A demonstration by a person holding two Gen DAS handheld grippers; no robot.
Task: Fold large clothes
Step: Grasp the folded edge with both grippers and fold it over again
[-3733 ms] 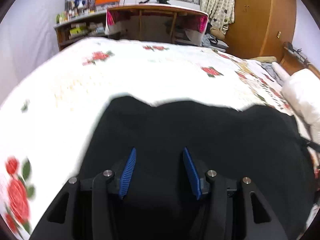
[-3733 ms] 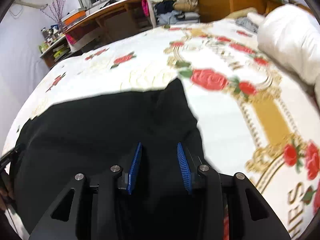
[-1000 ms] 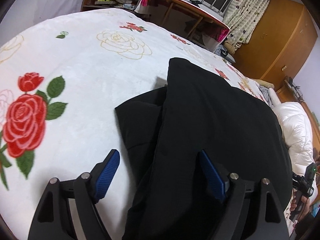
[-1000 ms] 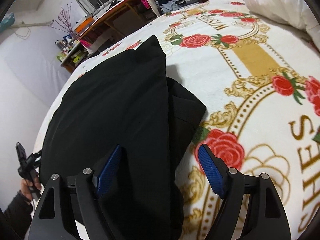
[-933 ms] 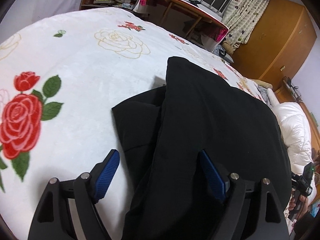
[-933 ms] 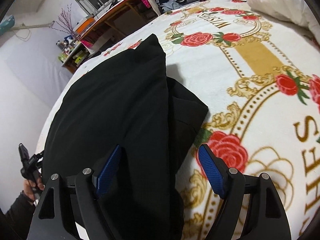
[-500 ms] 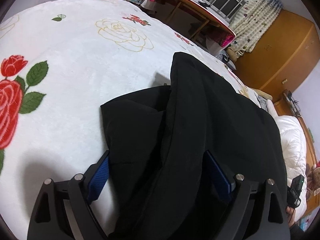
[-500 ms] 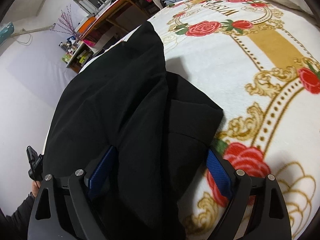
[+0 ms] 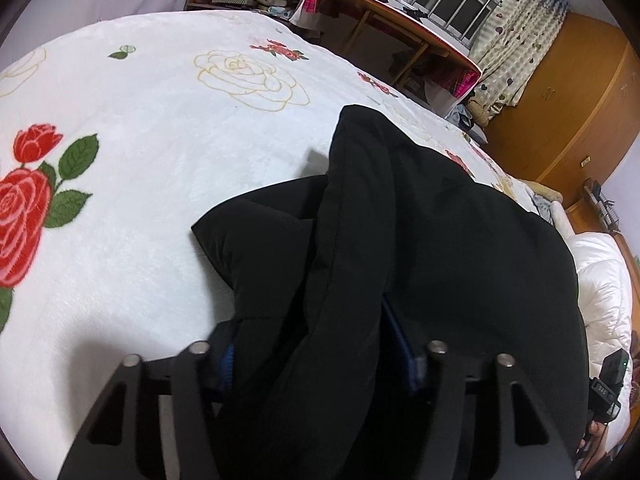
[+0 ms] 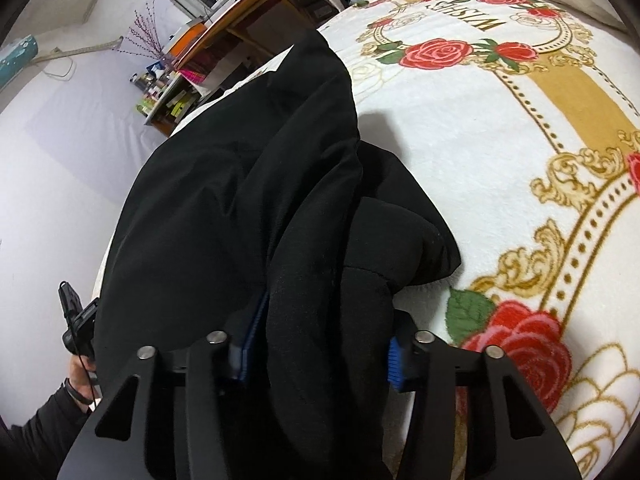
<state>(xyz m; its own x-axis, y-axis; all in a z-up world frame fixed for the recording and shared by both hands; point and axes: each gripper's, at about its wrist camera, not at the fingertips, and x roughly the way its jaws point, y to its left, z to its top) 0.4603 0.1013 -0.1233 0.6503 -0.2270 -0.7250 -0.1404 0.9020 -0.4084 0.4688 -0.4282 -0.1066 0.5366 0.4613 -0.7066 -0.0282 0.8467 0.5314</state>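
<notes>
A white blanket [image 9: 168, 168] printed with red roses covered the bed beneath both grippers, and in the right wrist view it carried a gold ornamental band ahead and to the right of the fingers. On it lay the black garment [image 9: 460, 248], thick and matte, doubled over on itself so that a padded upper layer rose ahead of the fingers to a rounded corner, while a lower flap stuck out sideways onto the blanket: to the left of the fingers in the left wrist view, to the right of them in the right wrist view [image 10: 248, 208].

The left gripper [image 9: 316, 356] had just been closing; its jaws stood about half apart with a bunched ridge of the black cloth filling the gap, the blue pads mostly buried on either side and pressing the fold.

The right gripper [image 10: 320, 344] had likewise just been closing, narrower than half open, its blue pads squeezing a thick roll of the same cloth.

Far left of the right fingers, a dark-sleeved hand [image 10: 78, 376] held the other gripper's handle.
</notes>
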